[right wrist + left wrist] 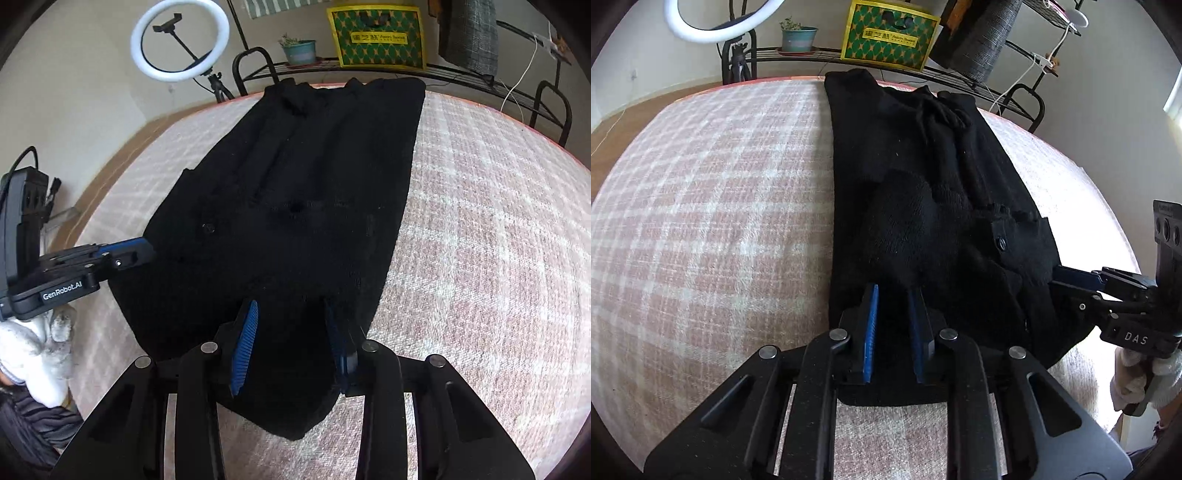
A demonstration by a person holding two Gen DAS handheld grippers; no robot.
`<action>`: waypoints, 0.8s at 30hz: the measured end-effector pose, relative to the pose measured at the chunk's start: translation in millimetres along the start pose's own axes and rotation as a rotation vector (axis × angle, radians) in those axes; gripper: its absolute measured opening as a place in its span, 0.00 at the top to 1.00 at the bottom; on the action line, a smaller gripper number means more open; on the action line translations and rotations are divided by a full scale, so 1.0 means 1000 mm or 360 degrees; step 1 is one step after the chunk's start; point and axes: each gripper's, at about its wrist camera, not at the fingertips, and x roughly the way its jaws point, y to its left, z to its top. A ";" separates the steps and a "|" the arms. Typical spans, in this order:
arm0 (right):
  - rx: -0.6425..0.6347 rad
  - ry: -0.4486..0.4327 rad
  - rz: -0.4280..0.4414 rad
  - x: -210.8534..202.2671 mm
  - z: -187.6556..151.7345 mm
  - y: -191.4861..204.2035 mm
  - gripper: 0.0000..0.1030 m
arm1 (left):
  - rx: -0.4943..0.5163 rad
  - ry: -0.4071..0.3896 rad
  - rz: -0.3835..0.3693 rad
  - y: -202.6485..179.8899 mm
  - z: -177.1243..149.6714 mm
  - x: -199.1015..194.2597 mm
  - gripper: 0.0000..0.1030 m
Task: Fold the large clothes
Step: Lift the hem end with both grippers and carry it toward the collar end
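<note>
Evidently both claws — left claw (894, 295), right claw (291, 308) — stand part-open astride the black cardigan's (923, 177) near hem; whether they pinch it, I cannot tell — placed to fold it.

Black knit garment (295, 206) lies lengthwise in a long folded strip on the pink-and-white plaid cloth covering the tabletop (480, 240), one small button showing near its left side. Right gripper (293, 328) low over the near end; blue ribbed jaws stand apart, dark knit between them, grip not clear. Left gripper (144, 251) enters from the left, its tip at the garment's left edge, carried by a white-gloved hand (40, 347). Behind: ring light (181, 40), potted plant (300, 50), green-and-yellow bag (380, 37) on a black wire rack (461, 72).
</note>
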 end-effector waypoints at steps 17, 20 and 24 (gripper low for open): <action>-0.0300 -0.0370 -0.0147 -0.111 0.068 -0.003 0.62 | 0.0086 -0.0343 -0.0005 0.039 0.142 -0.092 0.83; -0.0223 -0.0360 -0.0133 -0.103 0.097 -0.025 0.62 | 0.0083 -0.0369 -0.0043 0.047 0.173 -0.078 0.83; -0.0093 -0.0351 -0.0091 -0.067 0.136 -0.056 0.70 | 0.0113 -0.0322 -0.0085 0.054 0.201 -0.033 0.83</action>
